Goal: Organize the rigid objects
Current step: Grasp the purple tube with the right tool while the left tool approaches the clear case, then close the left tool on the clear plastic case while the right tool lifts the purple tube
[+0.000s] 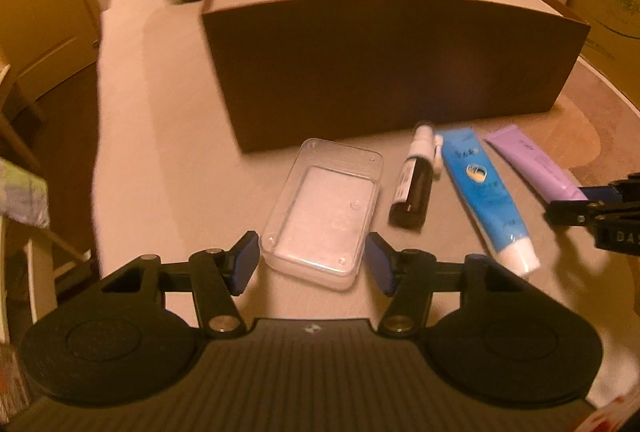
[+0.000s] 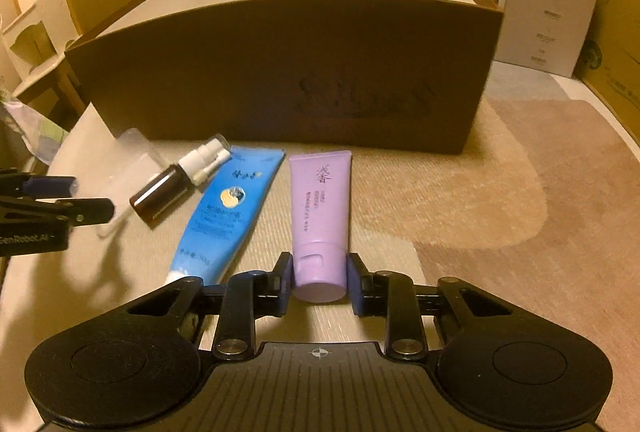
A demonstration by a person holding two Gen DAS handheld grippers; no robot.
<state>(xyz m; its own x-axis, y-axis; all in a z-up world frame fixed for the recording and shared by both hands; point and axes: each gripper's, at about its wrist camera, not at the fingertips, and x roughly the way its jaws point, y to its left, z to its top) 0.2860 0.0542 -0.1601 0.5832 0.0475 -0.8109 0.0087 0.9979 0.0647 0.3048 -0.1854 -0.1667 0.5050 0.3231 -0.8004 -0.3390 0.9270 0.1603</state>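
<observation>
Purple tube (image 2: pixel 320 207) lies on the bench (image 2: pixel 460 199), cap toward us, just right of the blue tube (image 2: pixel 228 211); its printed characters are too small to read. Angled steeply downward, the right claw (image 2: pixel 319 282) is clenched on its cap. Equally tilted, the left claw (image 1: pixel 312 264) straddles the near end of the clear plastic case (image 1: pixel 324 207), pads (image 1: pixel 245 264) apart from it, released. "GenRobot.AI" marks its side. Beyond stands a brown box (image 2: pixel 280 71).

Hand-held grippers: matte black bodies, blue pads.
The left hand-held gripper (image 1: pixel 312 264) and right hand-held gripper (image 2: pixel 319 282) are showing ribbed housings, round side discs, silver pivot screws, and white lettering.
</observation>
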